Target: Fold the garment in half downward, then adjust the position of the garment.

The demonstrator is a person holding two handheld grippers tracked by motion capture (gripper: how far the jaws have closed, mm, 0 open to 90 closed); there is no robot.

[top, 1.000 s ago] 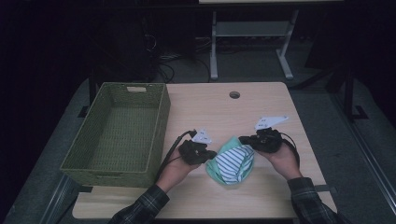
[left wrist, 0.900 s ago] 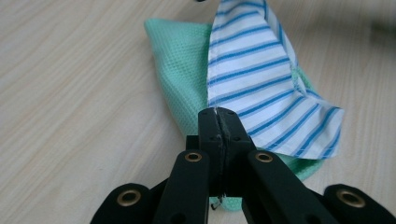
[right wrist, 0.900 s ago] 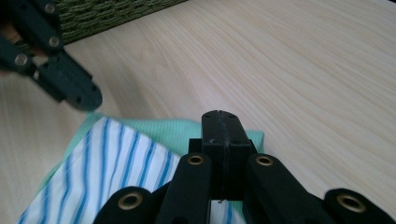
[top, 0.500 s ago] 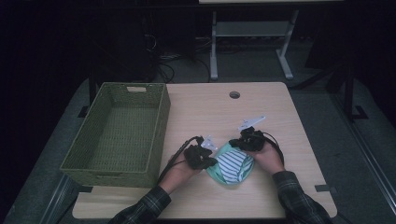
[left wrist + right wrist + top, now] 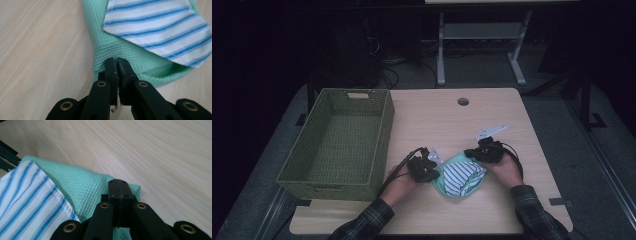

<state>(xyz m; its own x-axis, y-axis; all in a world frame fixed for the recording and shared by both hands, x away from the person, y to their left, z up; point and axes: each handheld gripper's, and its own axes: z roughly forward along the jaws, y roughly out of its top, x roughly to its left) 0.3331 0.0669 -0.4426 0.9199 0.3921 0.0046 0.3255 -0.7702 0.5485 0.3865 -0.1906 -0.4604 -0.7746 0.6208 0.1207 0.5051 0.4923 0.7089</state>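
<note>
Gripper pair at work on a wooden worktop (image 5: 512, 210): both grippers flank a small bundle of cloth lying near the front edge, between the person's two hands. Well to the left stands an empty green woven basket (image 5: 292, 175), its long axis running away from the person, and the left hand is the nearer one to it. The bundle is a mint-green cloth (image 5: 443, 186) folded around a blue-and-white striped cloth (image 5: 462, 176), which rests on top. At the bundle's left edge, the left gripper (image 5: 117, 65) has its jaws drawn together, pinching the mint fabric's edge, seen close up in the left gripper view. At the far right corner, the right gripper (image 5: 120, 188) is clamped tight on the same mint-green cloth (image 5: 87, 187), with the striped layer (image 5: 27, 202) lying off to its side. Judging by this two-sided hold, any lift toward the basket would carry the bundle leftward.
</note>
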